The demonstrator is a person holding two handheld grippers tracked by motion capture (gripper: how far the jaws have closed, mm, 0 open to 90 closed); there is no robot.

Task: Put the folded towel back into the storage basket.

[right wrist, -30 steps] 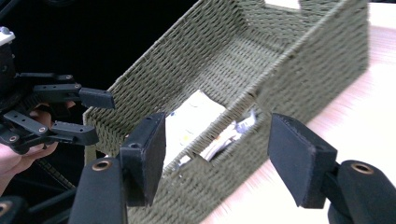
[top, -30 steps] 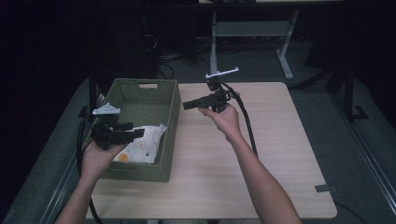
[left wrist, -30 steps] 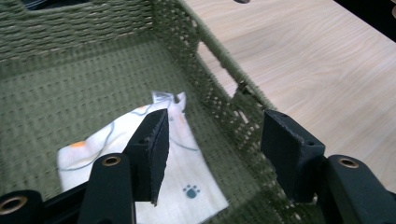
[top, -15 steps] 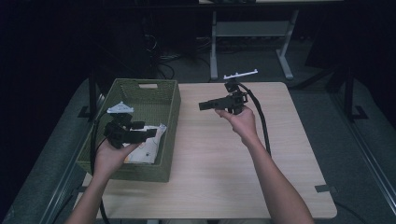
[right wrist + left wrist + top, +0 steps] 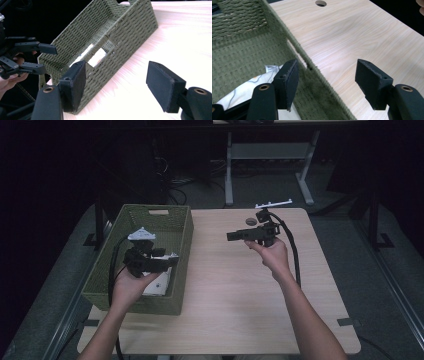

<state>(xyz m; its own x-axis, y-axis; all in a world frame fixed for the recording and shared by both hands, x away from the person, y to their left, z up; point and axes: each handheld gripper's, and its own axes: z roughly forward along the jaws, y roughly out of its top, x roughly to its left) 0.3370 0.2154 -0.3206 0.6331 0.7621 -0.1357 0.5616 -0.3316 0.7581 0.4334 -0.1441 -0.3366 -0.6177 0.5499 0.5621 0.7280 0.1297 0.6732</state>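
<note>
My left claw [image 5: 172, 261] and right claw [image 5: 231, 236], both just opening and empty, flank the basket [image 5: 184, 227] wall, probably to grip it.

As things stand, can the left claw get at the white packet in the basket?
Probably yes: the left claw hangs open over the green basket, whose top is open, and the white packet lies uncovered just below it.

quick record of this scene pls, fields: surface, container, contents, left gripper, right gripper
surface: wooden table
container: green woven basket at the table's left side
contents: white packet on the basket floor
left hand-held gripper: over the basket, jaws just opening, nothing between them
right hand-held gripper: over the table, pointing toward the basket, jaws just opening, empty
</note>
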